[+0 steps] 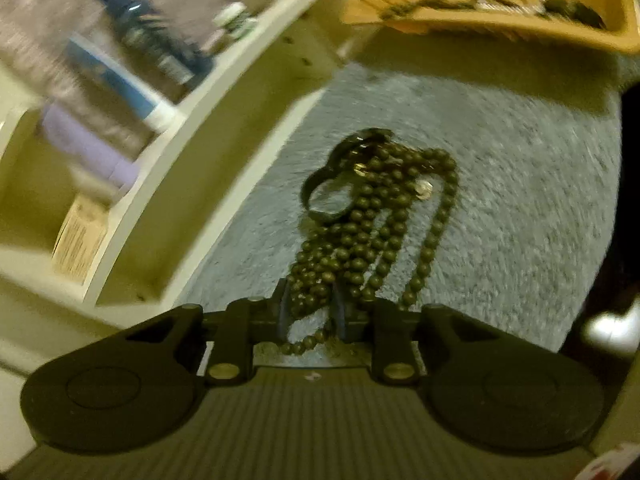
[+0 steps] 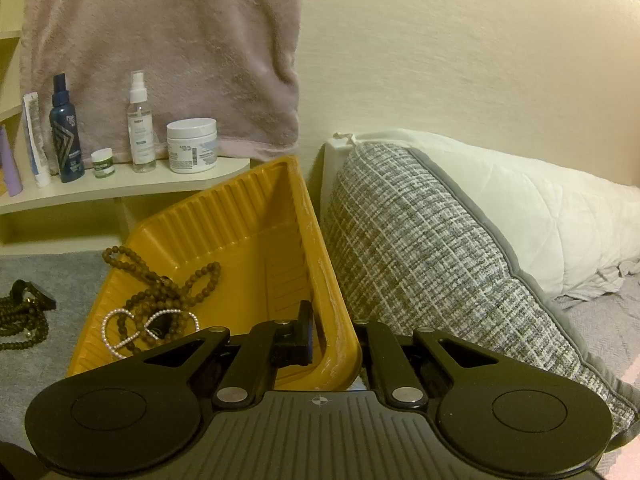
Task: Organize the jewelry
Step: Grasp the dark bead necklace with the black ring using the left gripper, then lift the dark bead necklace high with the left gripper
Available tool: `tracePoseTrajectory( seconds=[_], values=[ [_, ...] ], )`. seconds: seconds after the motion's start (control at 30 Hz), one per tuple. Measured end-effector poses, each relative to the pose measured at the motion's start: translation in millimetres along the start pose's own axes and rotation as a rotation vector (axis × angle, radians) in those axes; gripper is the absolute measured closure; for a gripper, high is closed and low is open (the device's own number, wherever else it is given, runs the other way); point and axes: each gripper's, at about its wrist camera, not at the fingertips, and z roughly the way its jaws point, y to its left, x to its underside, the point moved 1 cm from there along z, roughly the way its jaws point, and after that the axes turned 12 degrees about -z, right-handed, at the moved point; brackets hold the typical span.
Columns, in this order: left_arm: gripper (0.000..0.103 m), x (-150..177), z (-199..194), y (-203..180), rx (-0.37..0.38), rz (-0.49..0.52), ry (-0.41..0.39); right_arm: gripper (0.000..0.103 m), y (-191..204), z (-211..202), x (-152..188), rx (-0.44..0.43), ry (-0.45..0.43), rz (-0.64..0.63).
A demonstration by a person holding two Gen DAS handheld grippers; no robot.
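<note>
Ahead of my right gripper [image 2: 326, 344] the biggest things are the cream wall, the pinkish fleece blanket [image 2: 168, 52] hanging to the upper left, and to the right a grey-and-white woven cushion [image 2: 420, 248] leaning on a white quilted pillow [image 2: 520, 200] whose far end is cut off by the frame edge. I kneel over grey carpet [image 1: 500, 200], streaked by blur in my left view. The mustard-yellow ribbed plastic tray [image 2: 248, 236] sits straight in front of my right gripper, whose jaws are pinched shut on the tray's near right rim; only the left finger shows inside the tray, the right one is hidden behind the wall. Beyond the tray to the left, a cream shelf [image 2: 120, 188] carries a dark blue spray bottle [image 2: 66, 132], a clear spray bottle [image 2: 141, 120], a white jar [image 2: 192, 144] and a small green-labelled pot [image 2: 102, 163]; their labels are too small to read. Inside the tray, left of my right fingers, lie brown wooden bead strands [image 2: 172, 292] with one loop draped over the far rim, and a white pearl bracelet [image 2: 120, 332] partly hidden behind my gripper's body. My left gripper [image 1: 312, 312] is narrowed around a heap of dark olive bead necklaces [image 1: 372, 232] lying on the carpet; strands run between the jaws, though blur keeps me from telling whether the pads press them. At the heap's far end sits a dark band or ring [image 1: 328, 196], smeared beyond knowing.
</note>
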Motion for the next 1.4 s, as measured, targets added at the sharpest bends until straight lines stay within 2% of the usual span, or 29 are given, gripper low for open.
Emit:
tracePoseTrajectory(
  seconds=[0.2,0.4,0.47,0.67,1.03,1.4],
  values=[
    [0.088,-0.6,7.3,-3.9,0.032,0.125,0.023,0.096,-0.5,0.5,0.0,0.0,0.002,0.001],
    [0.096,-5.1,8.8,-4.9,0.056,0.162,0.049,0.096,-1.0,0.6,0.1,-0.001,0.0,0.0],
    [0.097,-5.3,5.2,-3.7,0.037,0.166,0.038,0.096,-1.2,0.8,-0.2,-0.002,0.0,0.0],
    [0.097,-9.3,-19.9,13.0,-0.021,0.099,-0.047,0.096,-0.5,0.1,-1.8,-0.003,-0.005,-0.001],
    [0.097,-42.9,-88.3,64.4,-0.082,-0.125,-0.263,0.096,1.8,-2.6,-3.2,-0.007,-0.014,-0.004],
    [0.097,-75.2,-135.3,97.9,-0.101,-0.271,-0.358,0.096,3.3,-6.1,-5.1,-0.015,-0.026,-0.003]
  ],
)
